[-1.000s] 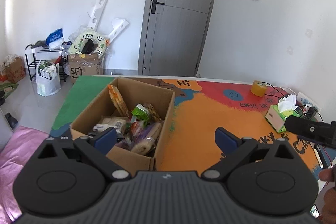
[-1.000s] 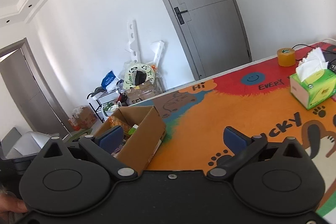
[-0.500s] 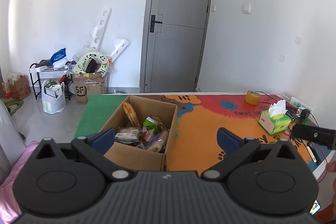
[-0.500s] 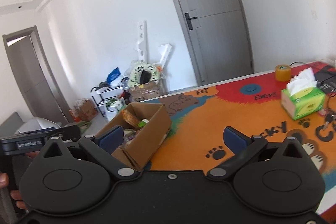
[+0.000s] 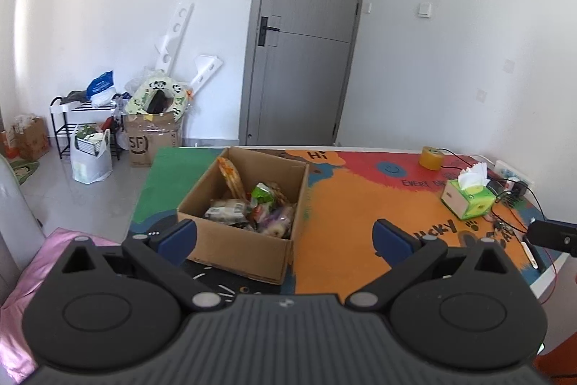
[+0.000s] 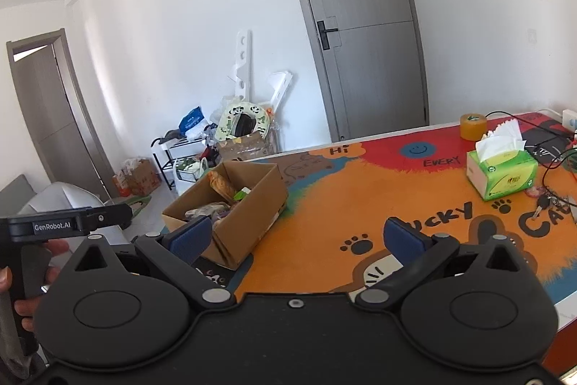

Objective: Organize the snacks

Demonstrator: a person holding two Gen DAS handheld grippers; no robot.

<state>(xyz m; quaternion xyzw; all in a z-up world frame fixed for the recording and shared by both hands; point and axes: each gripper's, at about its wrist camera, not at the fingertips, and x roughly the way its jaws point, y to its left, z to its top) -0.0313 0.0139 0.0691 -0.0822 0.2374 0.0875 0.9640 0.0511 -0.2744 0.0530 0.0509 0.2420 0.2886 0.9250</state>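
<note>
An open cardboard box (image 5: 238, 248) stands on the left part of the colourful table mat (image 5: 353, 226). It holds several wrapped snacks (image 5: 252, 208). The box also shows in the right wrist view (image 6: 252, 215), with snacks (image 6: 220, 190) inside. My left gripper (image 5: 285, 237) is open and empty, held back from the table's near edge, in front of the box. My right gripper (image 6: 295, 237) is open and empty, also back from the table, to the right of the box. The left gripper's handle (image 6: 65, 222) shows at the left of the right wrist view.
A green tissue box (image 6: 501, 168), a roll of yellow tape (image 6: 473, 126), keys (image 6: 544, 201) and cables lie on the table's right side. Beyond the table are a grey door (image 5: 306, 53), a cardboard box with clutter (image 5: 151, 136) and a black rack (image 5: 72, 128).
Both grippers have drawn back and away from the table; the box and table look smaller and farther. Both stay open and empty. The box and snacks have not moved.
</note>
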